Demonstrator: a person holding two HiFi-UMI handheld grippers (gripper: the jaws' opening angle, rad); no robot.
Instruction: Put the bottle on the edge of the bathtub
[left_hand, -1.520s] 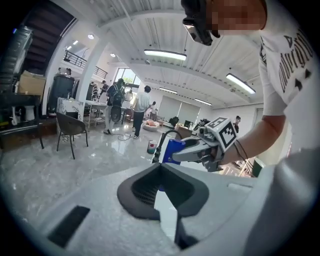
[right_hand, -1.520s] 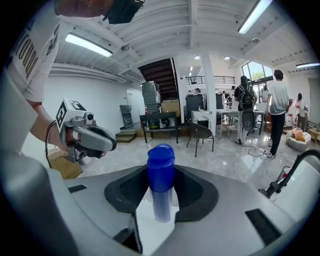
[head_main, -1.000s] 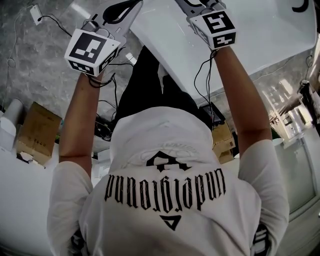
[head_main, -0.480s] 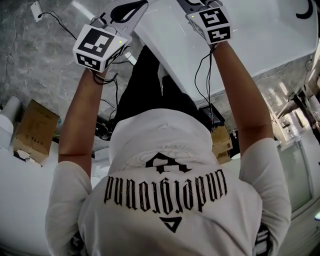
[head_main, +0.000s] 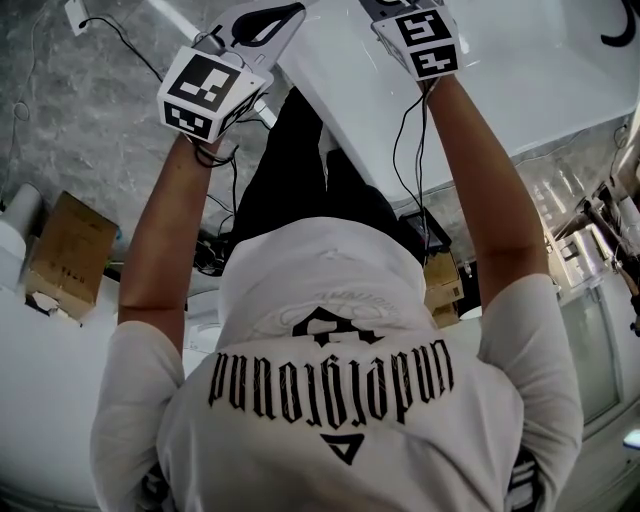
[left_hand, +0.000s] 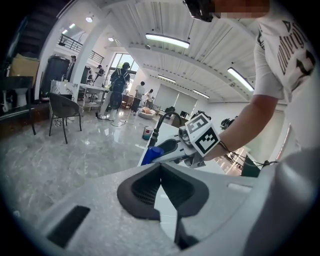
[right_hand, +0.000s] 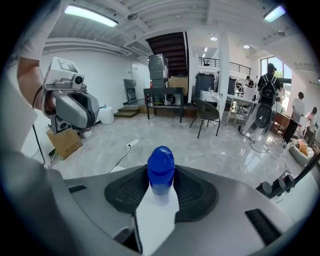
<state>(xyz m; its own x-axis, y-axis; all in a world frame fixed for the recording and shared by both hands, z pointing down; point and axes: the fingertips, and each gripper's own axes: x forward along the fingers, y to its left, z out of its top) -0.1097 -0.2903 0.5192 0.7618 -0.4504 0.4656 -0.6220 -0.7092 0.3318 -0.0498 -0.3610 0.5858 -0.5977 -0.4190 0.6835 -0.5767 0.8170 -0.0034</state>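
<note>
Between the jaws of the right gripper (right_hand: 161, 187) sits the bottle (right_hand: 160, 167). The pads are clamped on its white body, and the blue cap projects past the jaw tips. Holding it along the body appears meant to keep it from swivelling during the carry, but the bottle then lies along the jaws and not upright. It will probably need turning before it can stand. The head view places this gripper over the white bathtub (head_main: 520, 90). No view shows the bottle touching it, so placement is judged pending. The left gripper (left_hand: 160, 167) has its pads pressed together with nothing between them. It is held off to the side above the grey floor (head_main: 90, 130), apparently kept out of the way of the working hand.
</note>
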